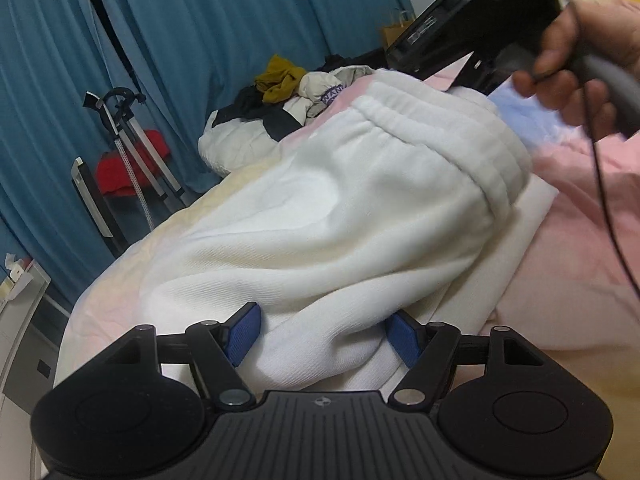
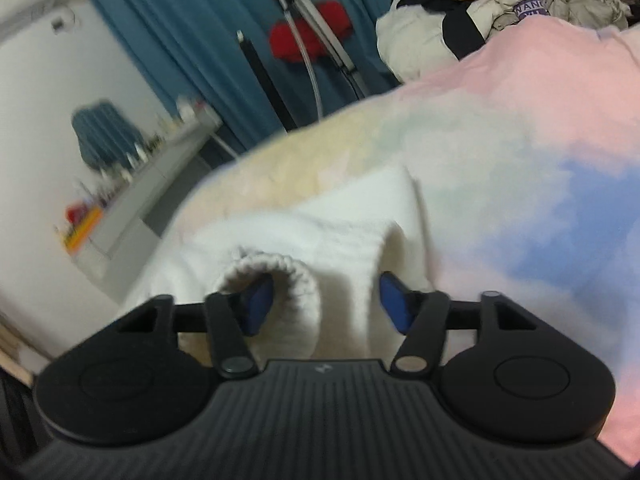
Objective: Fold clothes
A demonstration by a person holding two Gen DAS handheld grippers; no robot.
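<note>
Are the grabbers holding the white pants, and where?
Neither grips yet: left gripper open around a bunched leg of the white sweatpants; right gripper open at the cuff.

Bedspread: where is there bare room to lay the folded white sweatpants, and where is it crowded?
Free: the pink-and-blue stretch of bedspread right of the white sweatpants, and the pale strip between them and the bed's curtain-side edge. Crowded: the far end, under the clothes pile.
</note>
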